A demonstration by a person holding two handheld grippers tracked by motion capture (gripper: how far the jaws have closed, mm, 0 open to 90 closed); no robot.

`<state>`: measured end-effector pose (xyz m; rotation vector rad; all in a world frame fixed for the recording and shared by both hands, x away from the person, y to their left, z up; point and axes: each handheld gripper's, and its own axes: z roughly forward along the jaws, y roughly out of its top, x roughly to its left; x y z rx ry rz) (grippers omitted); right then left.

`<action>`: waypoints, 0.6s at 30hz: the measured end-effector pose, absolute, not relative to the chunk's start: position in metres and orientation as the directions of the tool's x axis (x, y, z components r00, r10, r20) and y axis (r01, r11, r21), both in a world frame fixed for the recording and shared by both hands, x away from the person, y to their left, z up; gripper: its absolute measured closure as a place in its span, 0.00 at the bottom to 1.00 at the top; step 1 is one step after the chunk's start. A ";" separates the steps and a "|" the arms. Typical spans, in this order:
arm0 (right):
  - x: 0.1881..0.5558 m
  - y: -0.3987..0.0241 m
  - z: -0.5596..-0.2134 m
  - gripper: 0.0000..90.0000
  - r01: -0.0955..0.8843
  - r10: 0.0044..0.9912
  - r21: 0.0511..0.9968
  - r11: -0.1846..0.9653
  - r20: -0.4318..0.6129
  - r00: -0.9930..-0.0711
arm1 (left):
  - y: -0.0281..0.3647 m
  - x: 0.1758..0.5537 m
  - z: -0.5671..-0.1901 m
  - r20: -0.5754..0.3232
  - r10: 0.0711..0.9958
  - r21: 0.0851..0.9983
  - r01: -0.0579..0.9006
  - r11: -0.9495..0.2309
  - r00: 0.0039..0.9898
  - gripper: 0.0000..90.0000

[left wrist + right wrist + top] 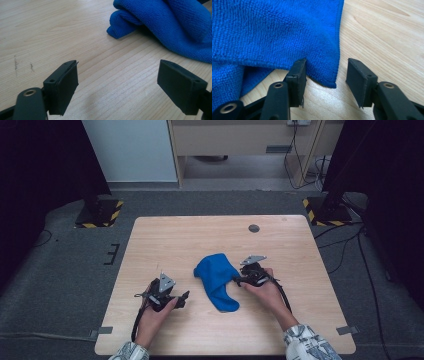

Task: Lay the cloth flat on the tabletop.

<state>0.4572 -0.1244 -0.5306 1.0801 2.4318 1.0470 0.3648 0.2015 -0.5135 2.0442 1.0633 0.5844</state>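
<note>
The right gripper [325, 72] stands with its jaws apart, a corner of the blue cloth [274, 32] lying between them, apparently unpinched. The cloth sits crumpled near the centre of the wooden table [165, 240]. The left gripper [117, 87] rests just beside it, jaws wide apart over bare wood.

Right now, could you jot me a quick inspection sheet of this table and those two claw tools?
Surface: wooden table, faint scuff marks, small round grey cap.
Job's things: blue cloth, crumpled, partly folded over.
Clutter: nothing seen.
Grippers: left claw open over bare wood, short of the cloth; right claw open, a cloth corner between its jaws, not pinched.
Cables: one trails from each tool; more on the floor.
Surroundings: grey carpet, striped stand bases.
</note>
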 end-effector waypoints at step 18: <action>0.447 -0.120 -0.510 0.94 0.460 0.694 0.775 0.432 0.040 -0.719 | 0.204 0.364 -0.507 0.048 0.839 0.798 0.484 -0.359 0.542 0.19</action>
